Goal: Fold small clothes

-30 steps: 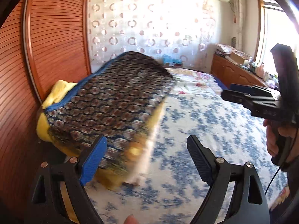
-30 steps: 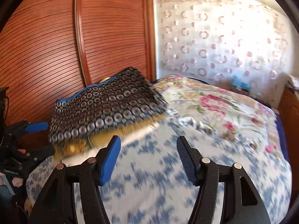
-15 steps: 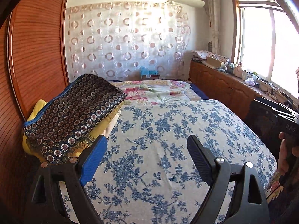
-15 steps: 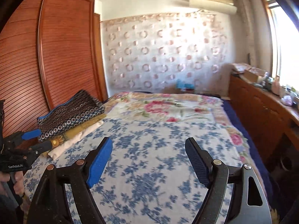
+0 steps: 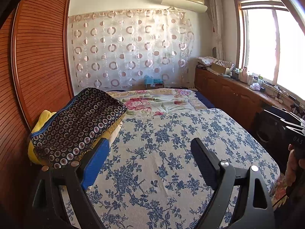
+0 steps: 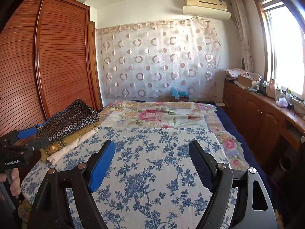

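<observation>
Both claws hang above the bed with nothing between their pads. The left claw [image 5: 149, 148] stands wide apart over the blue-flowered bedspread [image 5: 162, 162]. The right claw [image 6: 151, 150] is likewise apart; its jaws have just been opening further, with only bedspread showing in the gap. The folded clothes sit in a stack [image 6: 70, 126] at the left edge of the bed, right against the slatted wooden wardrobe [image 6: 57, 57], at about ten o'clock from the right claw and nine o'clock from the left one. On top lies a dark garment with ring patterns [image 5: 76, 126]; below it, in the right wrist view, a mustard-yellow layer [image 6: 76, 136] and a cream layer [image 6: 70, 147] show at the stack's edge. Neither claw touches the stack. Beyond the blue bedspread, at twelve o'clock, a rose-patterned quilt [image 6: 152, 114] covers the far half of the bed. The left claw's tips also appear at the right view's left border, beside the stack.
</observation>
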The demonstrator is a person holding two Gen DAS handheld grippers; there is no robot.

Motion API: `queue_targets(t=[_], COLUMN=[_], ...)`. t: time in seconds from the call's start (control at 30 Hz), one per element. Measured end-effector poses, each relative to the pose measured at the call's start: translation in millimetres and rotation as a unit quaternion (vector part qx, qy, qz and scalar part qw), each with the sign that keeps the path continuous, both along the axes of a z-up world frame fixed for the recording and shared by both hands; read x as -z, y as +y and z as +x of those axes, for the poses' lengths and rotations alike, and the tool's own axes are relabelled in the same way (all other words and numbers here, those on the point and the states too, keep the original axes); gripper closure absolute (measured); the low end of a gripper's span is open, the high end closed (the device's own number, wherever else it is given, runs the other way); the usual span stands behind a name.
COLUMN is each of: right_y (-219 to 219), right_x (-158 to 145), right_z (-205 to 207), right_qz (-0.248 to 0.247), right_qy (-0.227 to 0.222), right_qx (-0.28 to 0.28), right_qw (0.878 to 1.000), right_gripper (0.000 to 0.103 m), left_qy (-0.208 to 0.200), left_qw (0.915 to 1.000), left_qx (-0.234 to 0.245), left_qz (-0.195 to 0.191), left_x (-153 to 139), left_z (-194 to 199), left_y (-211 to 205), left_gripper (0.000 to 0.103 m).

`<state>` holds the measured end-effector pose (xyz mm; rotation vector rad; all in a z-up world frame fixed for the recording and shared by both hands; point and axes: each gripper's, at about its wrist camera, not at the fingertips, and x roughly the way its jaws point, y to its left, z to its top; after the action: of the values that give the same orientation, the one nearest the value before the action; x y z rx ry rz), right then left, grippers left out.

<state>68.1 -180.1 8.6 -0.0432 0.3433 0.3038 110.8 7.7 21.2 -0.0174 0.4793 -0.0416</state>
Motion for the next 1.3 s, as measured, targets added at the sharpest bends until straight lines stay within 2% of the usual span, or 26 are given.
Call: queue_targets(t=[0.37, 1.3], right_y=[-5.8, -16.6], right_x=[2.3, 2.3], right_z=[12.8, 7.3], right_qz=[-0.004, -0.004], right_qy=[0.001, -0.004], right_qx=[-0.002, -0.005], right_qw=[1.000, 1.000], right_gripper=[0.021, 0.021], left_qy=[-0.007, -0.018], left_qw=[0.9999, 0.9997], left_qx=[-0.012, -0.016], left_qz=[-0.010, -0.007], left_x=[-1.9, -9.1], left_z=[-3.8, -8.9], left_y=[3.6, -0.9], left_gripper=[0.015, 0.015])
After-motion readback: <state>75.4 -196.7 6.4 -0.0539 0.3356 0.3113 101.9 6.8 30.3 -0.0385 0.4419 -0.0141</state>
